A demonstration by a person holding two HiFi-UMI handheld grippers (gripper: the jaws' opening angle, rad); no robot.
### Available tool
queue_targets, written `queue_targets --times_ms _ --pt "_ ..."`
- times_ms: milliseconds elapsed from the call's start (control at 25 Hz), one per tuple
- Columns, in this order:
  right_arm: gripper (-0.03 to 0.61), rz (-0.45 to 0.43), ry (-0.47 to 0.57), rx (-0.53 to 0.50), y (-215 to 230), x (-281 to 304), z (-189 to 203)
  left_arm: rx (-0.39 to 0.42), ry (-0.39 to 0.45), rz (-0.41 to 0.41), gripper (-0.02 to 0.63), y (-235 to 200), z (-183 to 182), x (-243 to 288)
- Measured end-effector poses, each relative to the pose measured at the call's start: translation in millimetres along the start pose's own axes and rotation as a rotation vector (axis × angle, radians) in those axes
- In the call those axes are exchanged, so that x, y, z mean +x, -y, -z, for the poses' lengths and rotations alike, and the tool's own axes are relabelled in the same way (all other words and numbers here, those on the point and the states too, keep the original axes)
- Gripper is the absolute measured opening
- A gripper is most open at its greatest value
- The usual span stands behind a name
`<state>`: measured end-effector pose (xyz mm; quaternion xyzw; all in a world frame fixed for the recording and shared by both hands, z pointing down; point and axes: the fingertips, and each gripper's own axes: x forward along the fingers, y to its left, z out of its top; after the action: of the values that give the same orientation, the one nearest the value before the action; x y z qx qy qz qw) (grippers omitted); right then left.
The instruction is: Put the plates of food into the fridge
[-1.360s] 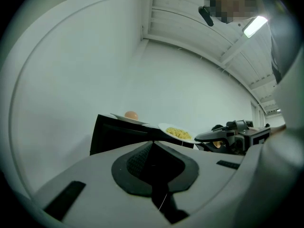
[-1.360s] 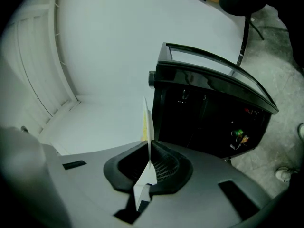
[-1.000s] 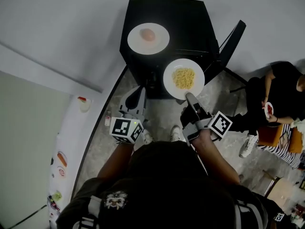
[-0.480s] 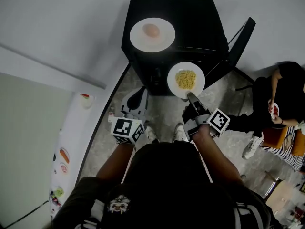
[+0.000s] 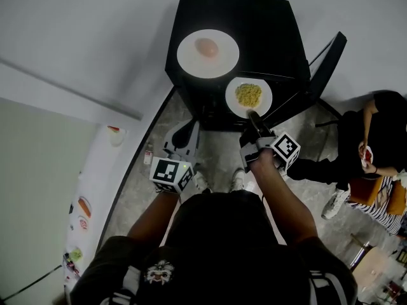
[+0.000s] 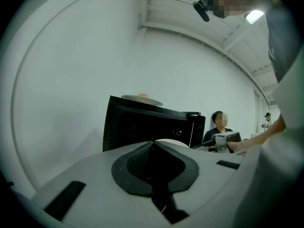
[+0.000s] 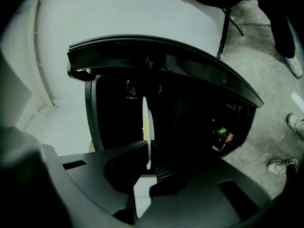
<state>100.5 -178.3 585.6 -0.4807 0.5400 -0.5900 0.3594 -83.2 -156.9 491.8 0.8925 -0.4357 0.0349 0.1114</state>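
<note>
A white plate of yellow noodles (image 5: pixel 248 96) hangs in front of the small black fridge (image 5: pixel 254 24), and my right gripper (image 5: pixel 253 115) is shut on its near rim. In the right gripper view the noodle plate (image 7: pixel 146 122) shows edge-on between the jaws of the right gripper (image 7: pixel 148 148), with the fridge's dark open inside (image 7: pixel 190 113) behind it. A second white plate with a pinkish piece of food (image 5: pixel 208 53) sits on the fridge top. My left gripper (image 5: pixel 189 129) is shut and empty, low and left of the fridge front; its own view shows the left gripper (image 6: pixel 153 144) and the plate on top (image 6: pixel 141 99).
The fridge door (image 5: pixel 321 65) stands open to the right, with small items in its shelf (image 7: pixel 223 133). A seated person (image 5: pixel 381 126) is at the right. A white wall runs along the left, with a low ledge (image 5: pixel 113 135). My shoes (image 5: pixel 236 180) stand on the grey floor.
My right gripper has carried the noodle plate down and forward toward the fridge's open front. The left gripper has sunk a little. The plate on the fridge top has not moved.
</note>
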Motion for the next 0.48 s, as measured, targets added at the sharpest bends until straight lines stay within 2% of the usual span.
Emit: queue_targets --times_ms 280,480 --pt "0.034 0.004 0.041 0.028 3.0 30.8 -13.1 -0.017 -0.015 -0.021 0.021 -15.6 3.0 3.5" --pt "0.034 0.008 0.076 0.052 6.6 46.6 -20.3 -0.025 -0.005 0.010 0.021 -14.3 -0.2 21.4"
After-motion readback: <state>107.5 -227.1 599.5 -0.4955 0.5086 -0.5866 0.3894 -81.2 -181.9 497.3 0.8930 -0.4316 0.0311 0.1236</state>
